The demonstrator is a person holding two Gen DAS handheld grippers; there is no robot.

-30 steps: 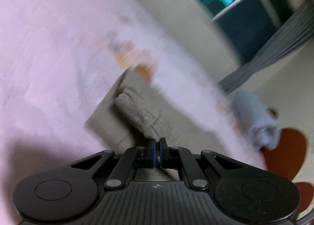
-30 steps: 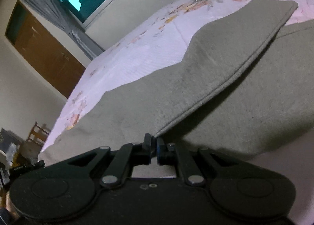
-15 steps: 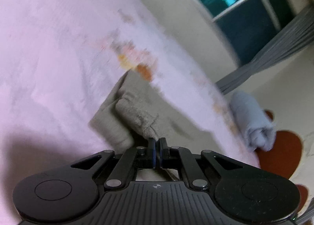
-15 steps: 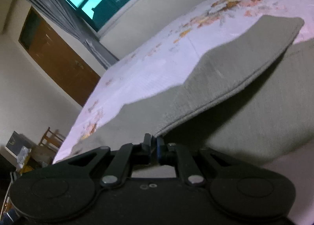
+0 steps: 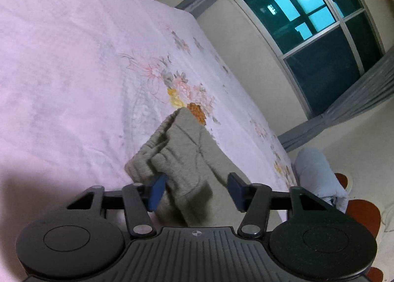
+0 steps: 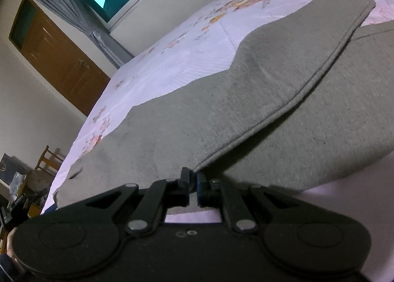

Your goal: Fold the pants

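pants (image 6: 246, 99): grey-green, doubled over (seamed edge raised) | bedsheet (image 5: 73, 60): pink floral

each camera sat low behind its own gripper, close above the bed (image 5: 73, 60), looking forward and slightly down. both views shared the pants (image 6: 246, 114), bedsheet and window (image 5: 320, 23).

Left gripper (image 5: 194, 189): jaws just opened, blue-padded fingers (image 5: 157, 190) spread either side of a bunched fold of pants (image 5: 187, 156), pads off the cloth. Right gripper (image 6: 193, 183): fingers pinched together on the pants' seamed edge, pointing downward.
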